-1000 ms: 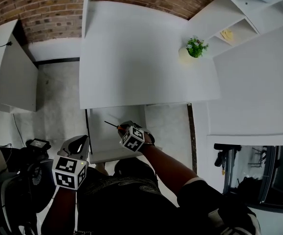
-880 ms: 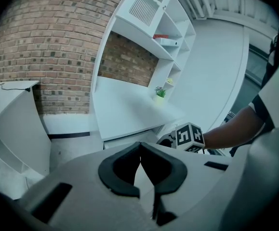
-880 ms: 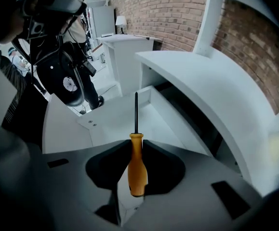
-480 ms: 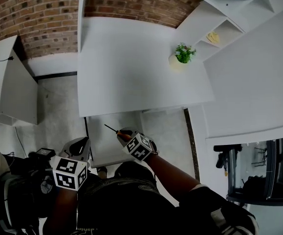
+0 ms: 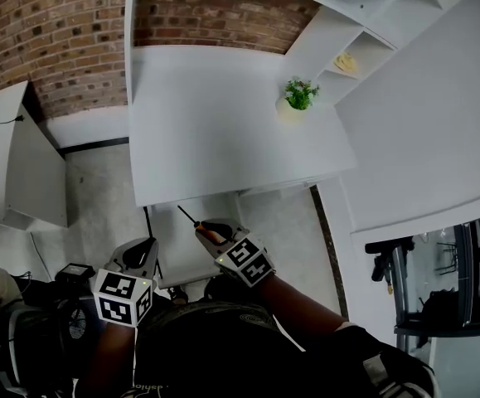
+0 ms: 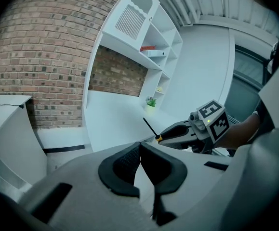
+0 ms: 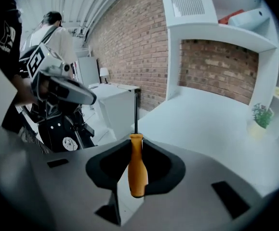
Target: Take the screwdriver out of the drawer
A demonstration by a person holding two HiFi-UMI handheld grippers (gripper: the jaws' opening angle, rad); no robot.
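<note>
An orange-handled screwdriver (image 5: 187, 215) with a thin black shaft is clamped in my right gripper (image 5: 209, 229), above the open white drawer (image 5: 172, 243) under the desk. In the right gripper view the handle (image 7: 137, 166) stands upright between the jaws and the shaft points away. My left gripper (image 5: 143, 249) hovers left of the drawer. Its pads (image 6: 125, 161) meet with nothing between them. The left gripper view also shows the screwdriver (image 6: 150, 129) sticking out of the right gripper (image 6: 164, 137).
A white desk (image 5: 223, 131) spans the middle, with a small potted plant (image 5: 295, 98) at its back right. White shelves (image 5: 351, 44) rise on the right. A white cabinet (image 5: 28, 168) stands left, black equipment (image 5: 70, 274) near my left side.
The right gripper has kept its grip on the screwdriver, whose tip now shows closer to the desk's front edge. The head view has shifted. The left gripper has hardly moved.
</note>
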